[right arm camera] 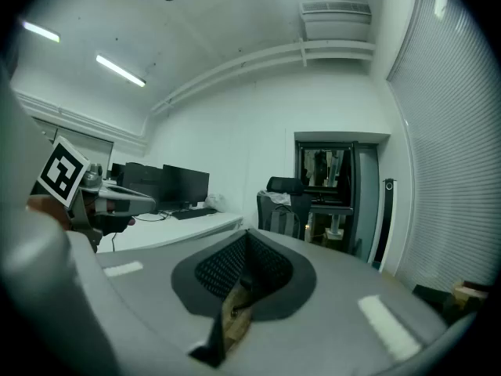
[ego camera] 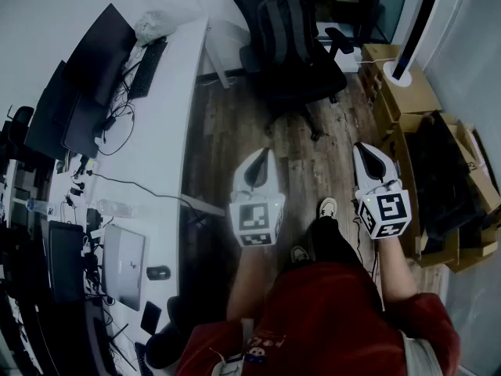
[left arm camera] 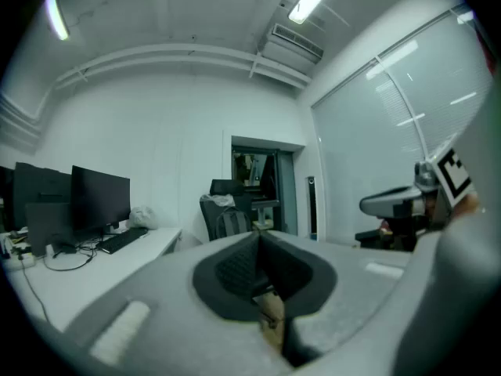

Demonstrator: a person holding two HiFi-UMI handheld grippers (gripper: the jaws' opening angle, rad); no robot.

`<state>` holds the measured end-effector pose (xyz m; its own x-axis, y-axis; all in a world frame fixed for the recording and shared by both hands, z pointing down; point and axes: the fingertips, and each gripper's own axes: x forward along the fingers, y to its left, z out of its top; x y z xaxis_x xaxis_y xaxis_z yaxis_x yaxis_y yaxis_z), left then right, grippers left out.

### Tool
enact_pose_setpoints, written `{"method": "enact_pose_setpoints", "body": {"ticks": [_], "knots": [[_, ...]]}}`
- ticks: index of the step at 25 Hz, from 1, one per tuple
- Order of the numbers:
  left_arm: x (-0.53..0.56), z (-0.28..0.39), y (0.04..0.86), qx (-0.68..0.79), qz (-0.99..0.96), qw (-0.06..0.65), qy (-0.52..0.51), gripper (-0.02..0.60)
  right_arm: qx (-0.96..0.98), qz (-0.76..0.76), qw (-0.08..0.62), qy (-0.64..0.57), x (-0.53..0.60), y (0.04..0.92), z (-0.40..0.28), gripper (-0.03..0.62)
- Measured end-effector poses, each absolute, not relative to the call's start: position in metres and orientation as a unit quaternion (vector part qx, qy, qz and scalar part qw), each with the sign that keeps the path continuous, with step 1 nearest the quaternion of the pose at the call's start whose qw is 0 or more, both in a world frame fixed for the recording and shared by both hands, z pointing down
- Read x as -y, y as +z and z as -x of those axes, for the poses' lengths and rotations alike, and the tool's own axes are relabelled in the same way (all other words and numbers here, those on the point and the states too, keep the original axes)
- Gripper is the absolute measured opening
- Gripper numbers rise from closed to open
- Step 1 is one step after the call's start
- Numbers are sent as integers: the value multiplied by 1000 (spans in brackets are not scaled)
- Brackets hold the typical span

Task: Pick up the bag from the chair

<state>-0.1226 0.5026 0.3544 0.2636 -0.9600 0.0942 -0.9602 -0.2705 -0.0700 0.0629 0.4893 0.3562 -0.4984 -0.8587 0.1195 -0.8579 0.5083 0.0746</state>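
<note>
The bag (ego camera: 286, 26) is a dark grey backpack with padded straps, standing upright against the back of a black office chair (ego camera: 307, 78) at the top centre of the head view. Only that view shows the wooden floor (ego camera: 235, 131) and the cardboard boxes (ego camera: 407, 92) at the right edge, while the gripper views alone show the doorway (left arm camera: 262, 182) behind the chair and the ceiling light (left arm camera: 309, 2). The left gripper (ego camera: 261, 157) and right gripper (ego camera: 362, 149) hang mid-frame, well short of the chair, each with jaws pressed together on nothing.
</note>
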Motion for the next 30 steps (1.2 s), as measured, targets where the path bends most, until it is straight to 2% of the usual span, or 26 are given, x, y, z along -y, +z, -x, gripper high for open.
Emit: {"method": "enact_pose_setpoints", "body": {"ticks": [18, 30], "knots": [[-505, 86, 351, 587, -806, -21, 72, -3, 861, -506, 53, 1, -492, 360, -83, 2], [-471, 69, 358, 584, -805, -26, 102, -3, 865, -501, 39, 14, -452, 367, -93, 2]]}}
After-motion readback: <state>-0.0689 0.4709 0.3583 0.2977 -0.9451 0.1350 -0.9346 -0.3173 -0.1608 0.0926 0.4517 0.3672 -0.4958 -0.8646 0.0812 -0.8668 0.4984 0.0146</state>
